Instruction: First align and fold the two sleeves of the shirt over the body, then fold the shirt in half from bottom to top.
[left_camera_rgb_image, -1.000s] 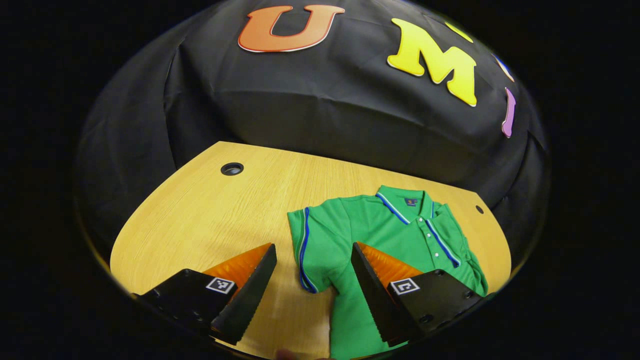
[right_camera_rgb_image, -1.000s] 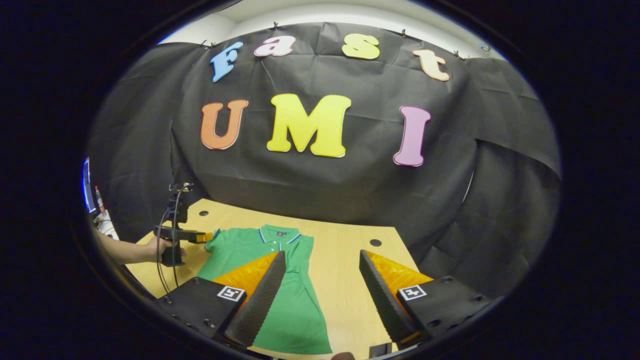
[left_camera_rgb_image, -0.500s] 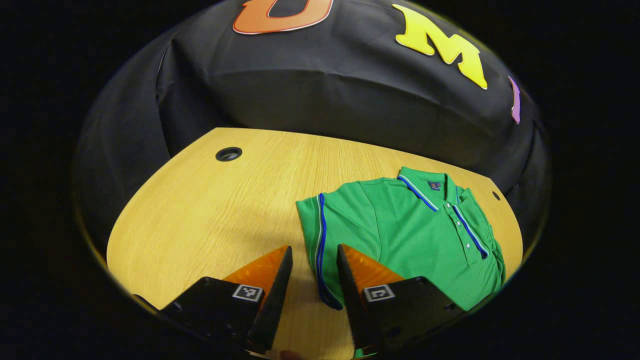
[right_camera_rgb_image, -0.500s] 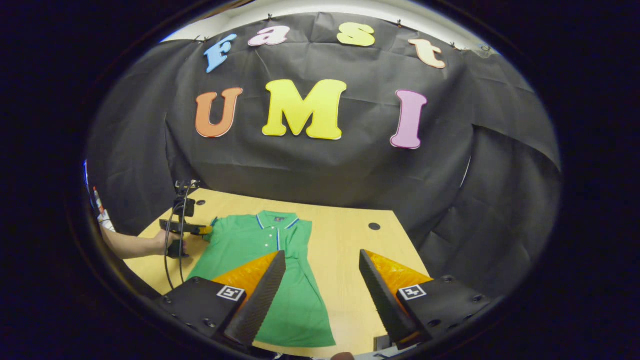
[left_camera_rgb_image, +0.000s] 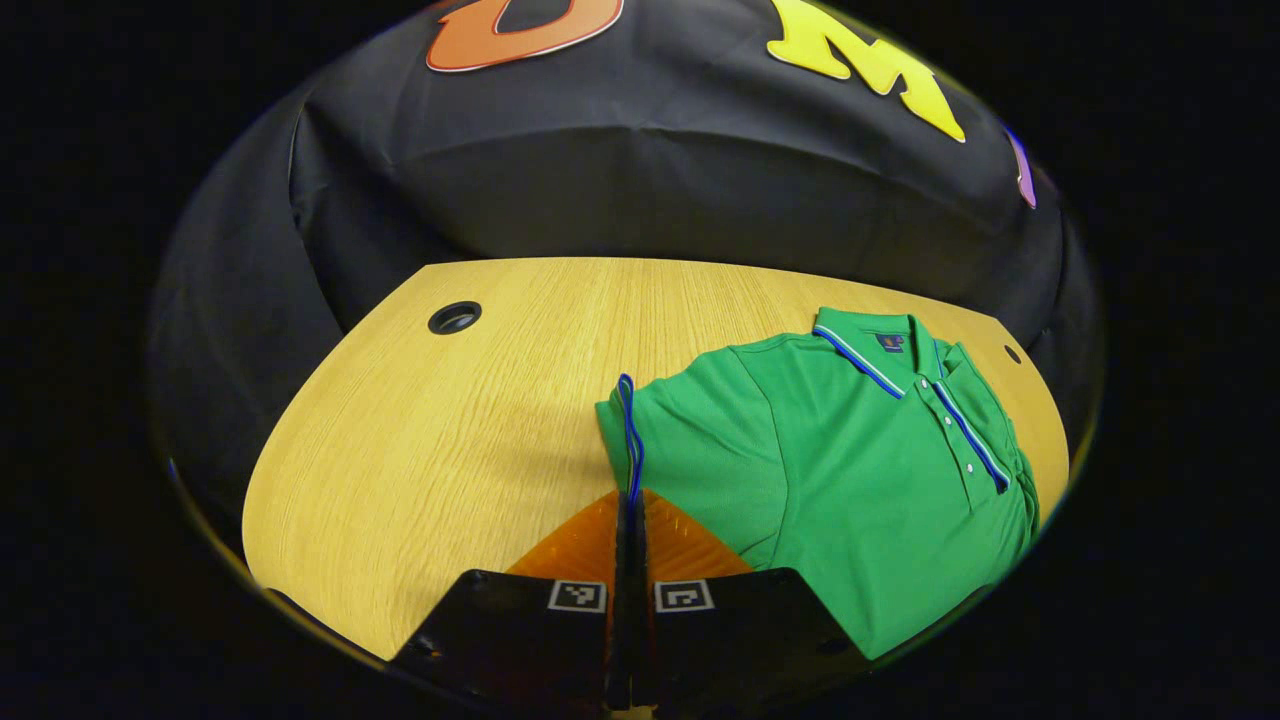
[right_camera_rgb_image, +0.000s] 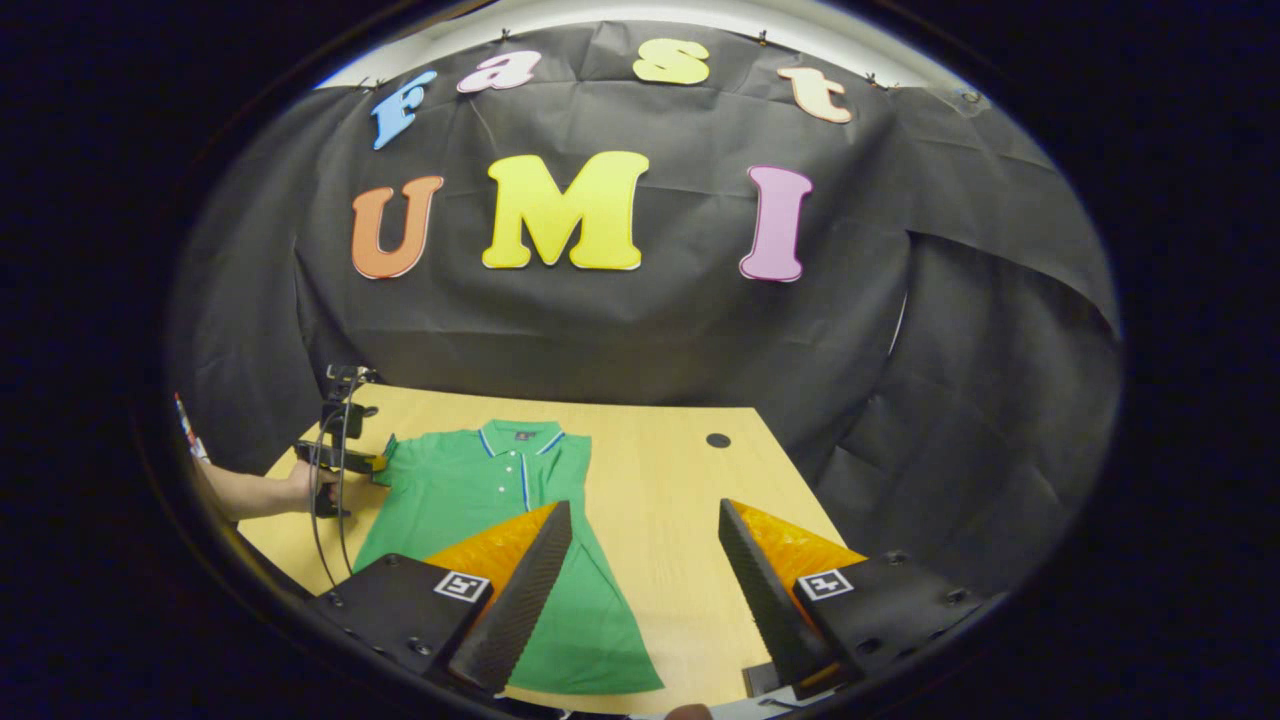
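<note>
On the wooden table (left_camera_rgb_image: 420, 440), the left claw (left_camera_rgb_image: 630, 520) is pinching the green polo shirt's (left_camera_rgb_image: 850, 480) unfolded sleeve (left_camera_rgb_image: 628, 430) at lower centre of the left gripper view, while the right claw (right_camera_rgb_image: 645, 560) is hanging apart; the other sleeve looks already folded, the bottom-to-top fold not begun.

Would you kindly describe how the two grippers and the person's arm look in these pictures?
The right gripper has two wedge-shaped fingers with ribbed inner faces on black bodies, each carrying a small square black-and-white marker. The left gripper shows the same black bodies and markers. Seen from the right gripper view, it has a black handle with dangling black cables, and the forearm is bare, no sleeve visible.
</note>
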